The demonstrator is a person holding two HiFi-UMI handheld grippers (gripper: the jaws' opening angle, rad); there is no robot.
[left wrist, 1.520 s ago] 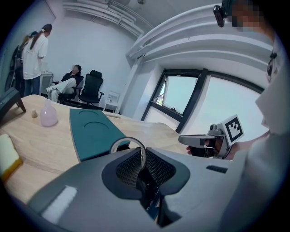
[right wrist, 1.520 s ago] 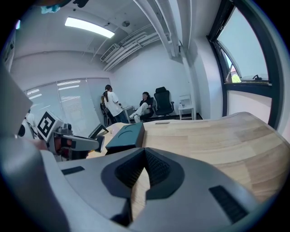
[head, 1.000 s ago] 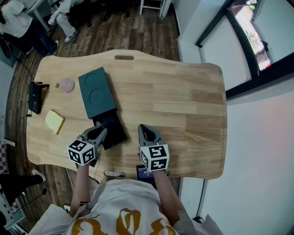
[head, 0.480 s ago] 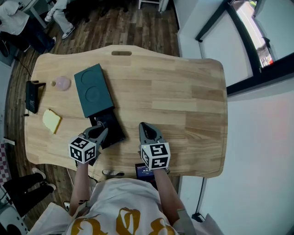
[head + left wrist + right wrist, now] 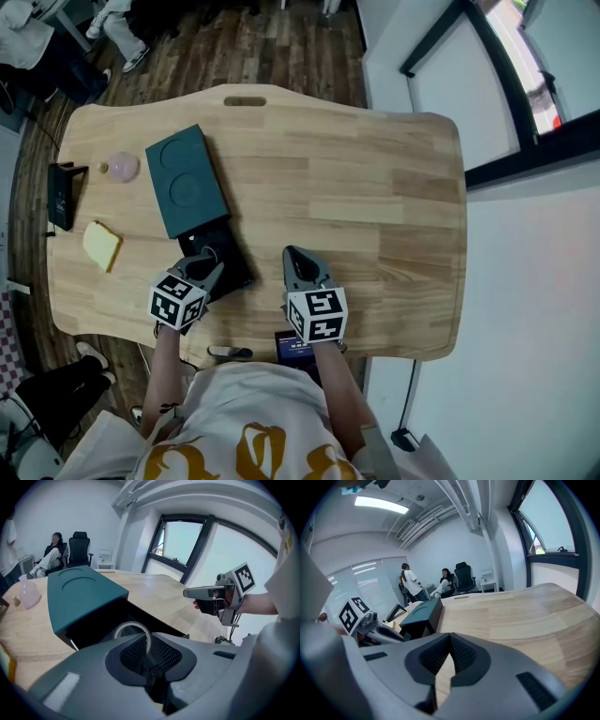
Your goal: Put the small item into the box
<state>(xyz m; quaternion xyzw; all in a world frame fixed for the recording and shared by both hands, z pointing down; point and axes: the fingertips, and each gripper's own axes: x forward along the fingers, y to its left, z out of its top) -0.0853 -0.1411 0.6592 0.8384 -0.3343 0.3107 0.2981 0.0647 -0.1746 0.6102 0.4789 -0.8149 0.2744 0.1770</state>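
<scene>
A dark teal box (image 5: 183, 183) lies on the wooden table (image 5: 375, 187) with its black inner tray (image 5: 225, 258) pulled out toward me. My left gripper (image 5: 206, 269) hangs over that tray, shut on a thin pale ring (image 5: 126, 626) that stands upright between the jaws (image 5: 146, 644). The teal box (image 5: 79, 592) and its dark tray opening sit right behind the ring. My right gripper (image 5: 295, 261) hovers over bare wood to the tray's right, shut with nothing in it (image 5: 449, 641). It also shows from the side as the right gripper (image 5: 190, 592).
A pink round object (image 5: 122, 166), a yellow pad (image 5: 100, 246) and a black device (image 5: 58, 194) lie at the table's left. A phone (image 5: 295, 345) sits at the near edge. People sit on chairs beyond the far end (image 5: 443, 585).
My left gripper has crept forward and right, further over the pulled-out tray, still holding the ring. The right gripper has stayed where it was.
</scene>
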